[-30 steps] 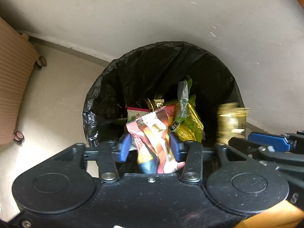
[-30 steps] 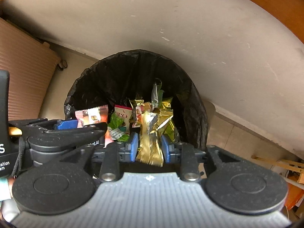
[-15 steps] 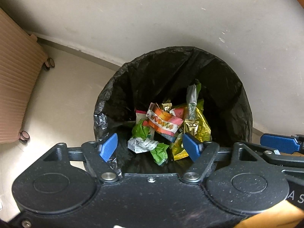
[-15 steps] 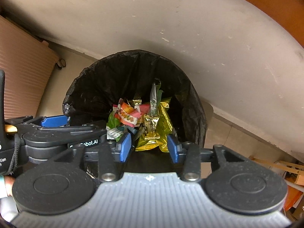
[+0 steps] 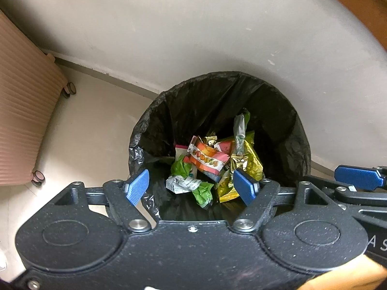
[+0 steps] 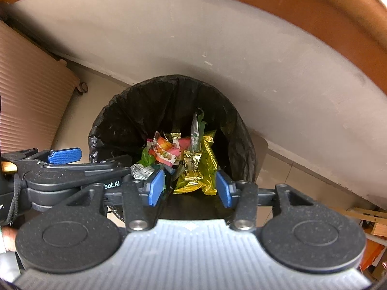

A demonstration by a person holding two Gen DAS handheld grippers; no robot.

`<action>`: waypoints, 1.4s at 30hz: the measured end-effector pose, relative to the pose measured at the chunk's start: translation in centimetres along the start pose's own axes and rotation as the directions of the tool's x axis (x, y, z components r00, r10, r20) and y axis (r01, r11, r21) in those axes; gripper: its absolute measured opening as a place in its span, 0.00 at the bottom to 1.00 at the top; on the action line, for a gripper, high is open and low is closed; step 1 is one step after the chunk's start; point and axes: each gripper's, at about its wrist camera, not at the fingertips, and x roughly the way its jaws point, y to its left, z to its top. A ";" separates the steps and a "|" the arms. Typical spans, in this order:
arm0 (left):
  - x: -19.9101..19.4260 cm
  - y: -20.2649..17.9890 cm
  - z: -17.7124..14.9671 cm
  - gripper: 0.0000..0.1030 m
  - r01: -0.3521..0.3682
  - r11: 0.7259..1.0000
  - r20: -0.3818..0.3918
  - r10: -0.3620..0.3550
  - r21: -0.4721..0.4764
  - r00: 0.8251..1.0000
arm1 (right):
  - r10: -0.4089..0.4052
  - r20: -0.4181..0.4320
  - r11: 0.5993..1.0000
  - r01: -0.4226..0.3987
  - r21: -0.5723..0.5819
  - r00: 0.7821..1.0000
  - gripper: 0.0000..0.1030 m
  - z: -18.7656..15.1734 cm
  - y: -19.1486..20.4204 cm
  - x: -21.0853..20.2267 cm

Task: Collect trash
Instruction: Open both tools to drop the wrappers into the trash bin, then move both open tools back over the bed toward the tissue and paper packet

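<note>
Moved since earlier: both wrappers have left the jaws; a second ago the left gripper (image 5: 191,189) pinched the orange-and-white wrapper (image 5: 206,158) and the right gripper (image 6: 189,186) the gold wrapper (image 6: 192,162); both now lie in the bin.
Left gripper: jaws spread wide, nothing between the pads, poised above the near rim.
Right gripper: jaws opening, nothing held, pointing down into the bin.
Trash: wrappers rest on the heap of green, gold and pink packets at the bottom of the black-lined bin (image 5: 285,130), which stands on the floor against the wall.
Step in hand: release done, as I judge it; the drop of this pair is finished.
Next move: probably lift both grippers clear of the liner's rim and go for any trash left elsewhere; none shows outside the bin.
Nearby: ribbed pink suitcase (image 5: 21,125) stands well apart from the bin.
</note>
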 end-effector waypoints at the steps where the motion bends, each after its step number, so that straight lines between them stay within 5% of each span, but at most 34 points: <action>1: -0.6 -0.1 0.0 0.73 0.000 1.000 0.006 0.000 0.000 1.000 | 0.001 0.004 1.000 -0.001 -0.001 1.000 0.61 0.0 -0.1 -0.4; 10: -9.6 -1.1 0.7 0.73 0.037 0.999 0.186 -0.040 0.023 0.982 | 0.041 0.145 0.999 -0.041 -0.005 0.989 0.63 -0.1 -0.7 -8.2; 16: -17.8 -2.3 2.7 0.76 0.071 0.996 0.384 -0.089 0.062 0.919 | 0.042 0.321 0.999 -0.039 -0.017 0.946 0.72 0.2 -2.0 -16.0; 21: -22.9 -3.8 6.1 0.79 0.093 0.990 0.503 -0.135 0.108 0.853 | -0.003 0.459 1.000 -0.010 0.026 0.889 0.75 1.8 -4.2 -21.1; 25: -25.5 -5.7 9.7 0.80 0.087 0.988 0.550 -0.144 0.129 0.822 | -0.044 0.551 0.998 0.015 0.058 0.833 0.77 4.0 -6.3 -23.9; 32: -27.6 -10.0 15.2 0.73 0.122 0.983 0.543 -0.178 0.138 0.821 | -0.066 0.624 0.990 -0.026 0.137 0.779 0.77 10.3 -12.2 -26.7; 36: -25.6 -13.2 18.6 0.70 0.132 0.983 0.529 -0.179 0.125 0.829 | -0.041 0.627 0.990 -0.054 0.132 0.778 0.69 15.0 -15.7 -27.0; 42: -21.2 -16.8 24.5 0.65 0.137 0.990 0.473 -0.140 0.040 0.870 | 0.009 0.604 0.993 -0.078 0.088 0.797 0.64 21.9 -19.7 -25.5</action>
